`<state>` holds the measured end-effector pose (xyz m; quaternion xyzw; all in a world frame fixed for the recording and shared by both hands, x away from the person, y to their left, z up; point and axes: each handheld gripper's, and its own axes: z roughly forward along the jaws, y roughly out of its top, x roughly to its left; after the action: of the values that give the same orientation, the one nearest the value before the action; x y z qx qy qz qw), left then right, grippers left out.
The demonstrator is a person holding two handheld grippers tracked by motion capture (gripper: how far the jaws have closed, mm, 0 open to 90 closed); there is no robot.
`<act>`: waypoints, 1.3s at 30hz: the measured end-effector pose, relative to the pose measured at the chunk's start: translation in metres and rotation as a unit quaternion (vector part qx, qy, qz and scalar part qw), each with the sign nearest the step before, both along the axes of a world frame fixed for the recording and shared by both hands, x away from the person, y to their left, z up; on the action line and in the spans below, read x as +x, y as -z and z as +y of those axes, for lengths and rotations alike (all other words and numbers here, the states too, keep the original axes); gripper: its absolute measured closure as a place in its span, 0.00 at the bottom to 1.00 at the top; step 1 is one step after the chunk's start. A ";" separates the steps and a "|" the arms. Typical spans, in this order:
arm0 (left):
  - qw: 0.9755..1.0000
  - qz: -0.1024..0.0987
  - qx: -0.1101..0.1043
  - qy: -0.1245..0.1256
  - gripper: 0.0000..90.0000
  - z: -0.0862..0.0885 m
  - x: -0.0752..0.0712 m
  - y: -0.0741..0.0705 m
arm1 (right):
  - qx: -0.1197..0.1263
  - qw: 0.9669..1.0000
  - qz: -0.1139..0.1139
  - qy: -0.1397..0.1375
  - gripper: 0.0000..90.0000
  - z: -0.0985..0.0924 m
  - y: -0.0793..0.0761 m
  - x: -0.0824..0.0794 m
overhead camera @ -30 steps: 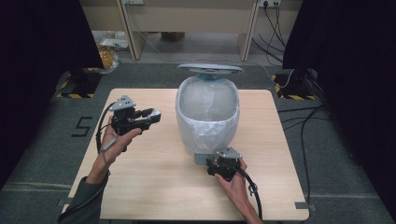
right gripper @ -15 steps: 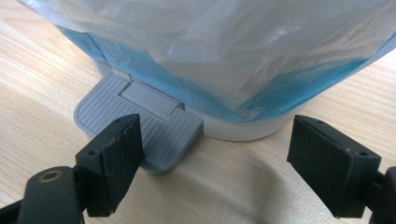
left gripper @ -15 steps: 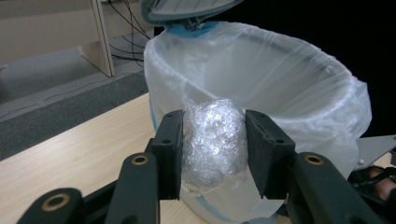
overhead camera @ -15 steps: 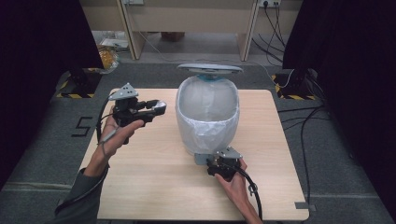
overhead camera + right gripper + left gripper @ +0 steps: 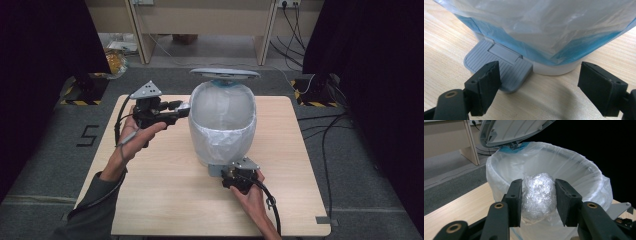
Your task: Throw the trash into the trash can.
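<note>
Wooden surface (image 5: 165,200) underneath, wide and pale. Pedal bin (image 5: 222,127) standing mid-surface just ahead of the left tool (image 5: 184,107), lined with a thin clear bag (image 5: 584,170), lid (image 5: 225,75) tipped up at the back. Grey foot pedal (image 5: 499,66) at the bin's base, directly in front of the right tool (image 5: 539,87), partly beneath its left jaw. Right tool spread wide, nothing between the jaws, resting low at the pedal; whether pressing it down, cannot tell, though the raised lid suggests so.

Left tool clamped on a crumpled wad of clear plastic wrap (image 5: 539,195), jaws squeezing it from both sides, held at the bin's near rim, just short of the opening.

Wad looking feather-light, soft and springy, likely to puff back out once released. Slick film, so apt to slide between smooth pads; a squeeze across the fattest part of the ball, as now, seems the surest hold. Nothing fragile here, free to crush. Light enough perhaps to cling to a pad or catch on the liner instead of dropping clean, so better released well over the mouth.
</note>
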<state>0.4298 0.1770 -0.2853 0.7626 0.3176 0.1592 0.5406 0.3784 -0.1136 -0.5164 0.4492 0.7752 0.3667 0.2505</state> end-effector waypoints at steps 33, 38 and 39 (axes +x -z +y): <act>1.000 0.004 0.028 0.013 0.64 -0.075 0.033 0.005 | 0.000 1.000 0.001 0.000 0.20 0.000 0.000 0.000; 0.999 0.010 0.030 0.014 0.62 -0.079 0.036 0.009 | 0.000 1.000 0.001 0.000 0.20 0.000 0.000 0.000; 0.999 0.011 0.030 0.015 0.60 -0.080 0.036 0.009 | 0.000 1.000 0.000 -0.001 0.20 0.000 0.000 0.000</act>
<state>0.4654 0.0974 -0.2940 0.7846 0.3073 0.1520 0.5166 0.3786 -0.1138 -0.5164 0.4485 0.7757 0.3668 0.2504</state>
